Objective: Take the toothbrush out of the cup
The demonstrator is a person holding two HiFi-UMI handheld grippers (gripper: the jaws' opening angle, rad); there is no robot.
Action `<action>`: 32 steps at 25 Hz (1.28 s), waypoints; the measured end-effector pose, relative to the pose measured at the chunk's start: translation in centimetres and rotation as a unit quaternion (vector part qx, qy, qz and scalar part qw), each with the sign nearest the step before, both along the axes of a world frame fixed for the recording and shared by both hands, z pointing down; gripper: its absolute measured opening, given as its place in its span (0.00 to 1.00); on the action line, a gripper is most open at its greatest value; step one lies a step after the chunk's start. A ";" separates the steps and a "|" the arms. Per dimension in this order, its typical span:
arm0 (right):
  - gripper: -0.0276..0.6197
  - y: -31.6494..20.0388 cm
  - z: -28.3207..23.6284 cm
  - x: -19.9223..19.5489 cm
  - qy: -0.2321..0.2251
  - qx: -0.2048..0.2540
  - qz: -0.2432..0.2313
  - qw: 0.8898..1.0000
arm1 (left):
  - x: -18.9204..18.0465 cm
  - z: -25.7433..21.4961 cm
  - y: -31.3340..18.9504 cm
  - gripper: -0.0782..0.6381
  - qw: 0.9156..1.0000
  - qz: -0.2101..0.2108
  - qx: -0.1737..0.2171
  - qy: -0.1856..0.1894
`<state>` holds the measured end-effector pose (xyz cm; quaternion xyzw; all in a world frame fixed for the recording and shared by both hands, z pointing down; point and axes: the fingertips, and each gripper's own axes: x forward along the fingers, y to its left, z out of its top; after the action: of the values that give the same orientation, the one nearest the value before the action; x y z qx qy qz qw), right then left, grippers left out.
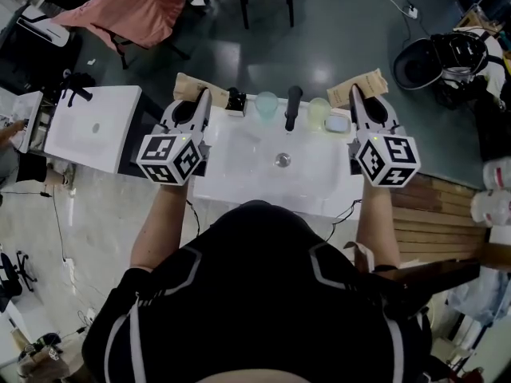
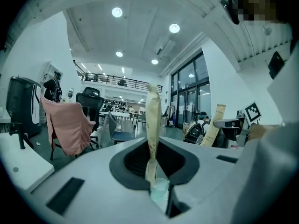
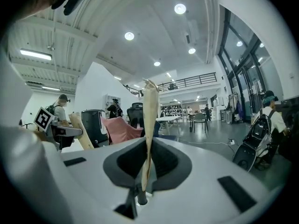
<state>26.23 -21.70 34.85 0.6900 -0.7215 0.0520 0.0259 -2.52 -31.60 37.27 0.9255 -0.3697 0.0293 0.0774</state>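
Gripping prob. paper (image 2: 153, 125), cup (image 1: 266, 104) near L claw (image 1: 204, 96)

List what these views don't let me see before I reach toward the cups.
- Toothbrush: head view, none can be made out in the teal cup or the yellowish cup; too small.
- Left gripper view: the left gripper's own body hides the sink, leaving a sliver of the teal cup.
- Right gripper view: the right gripper's body hides the sink too.
- Sink's near edge: head view, behind the person's torso.

Matt paper packets (image 1: 215, 94), glossy sink (image 1: 239, 170), translucent cup (image 1: 266, 104)
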 end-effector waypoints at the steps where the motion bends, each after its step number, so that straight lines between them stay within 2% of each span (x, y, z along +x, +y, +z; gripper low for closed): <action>1: 0.09 -0.2 0.0 -0.2 0.001 -0.001 -0.001 1.000 | -0.2 -0.1 0.0 0.16 1.000 -0.002 0.000 0.000; 6: 0.09 -0.6 -0.2 -0.9 0.018 -0.006 -0.010 1.000 | 0.1 -0.2 0.5 0.16 1.000 0.008 -0.003 0.006; 32: 0.09 -0.6 0.1 -1.8 0.026 -0.010 -0.021 0.999 | 0.8 -0.9 2.0 0.16 1.000 0.020 0.017 -0.005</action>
<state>24.47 -22.29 34.90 0.6754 -0.7345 0.0407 0.0522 -1.75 -29.58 36.35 0.9337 -0.3520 0.0292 0.0592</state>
